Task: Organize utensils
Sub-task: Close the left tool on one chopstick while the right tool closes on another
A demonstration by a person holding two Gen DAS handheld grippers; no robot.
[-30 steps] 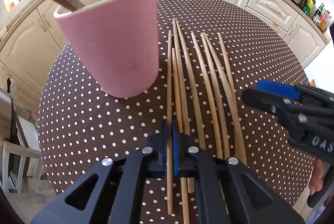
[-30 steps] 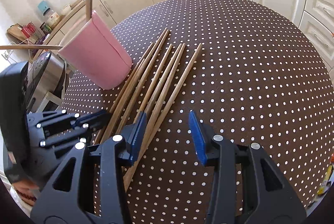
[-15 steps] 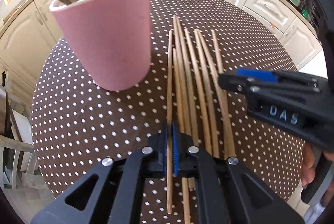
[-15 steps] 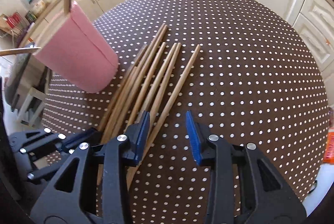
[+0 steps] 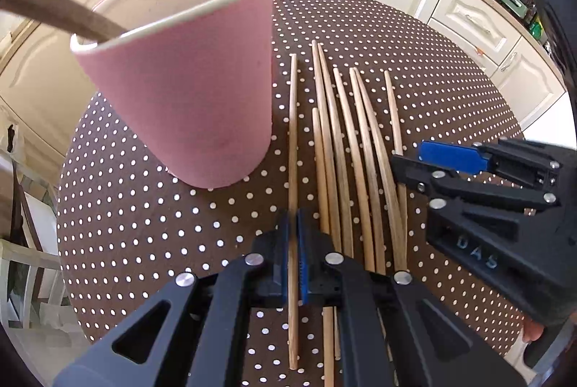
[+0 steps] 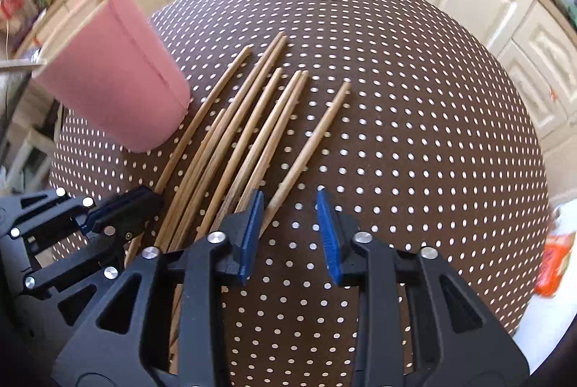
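Eight slim wooden chopsticks (image 5: 360, 149) lie side by side on a round brown polka-dot table (image 5: 144, 214), beside one pink cup (image 5: 187, 87) holding two more utensils. The left gripper (image 5: 293, 260) pinches the leftmost chopstick (image 5: 293, 134). The right gripper (image 6: 288, 232), jaws closing, has the rightmost chopstick (image 6: 310, 141) just inside its left pad, untouched.
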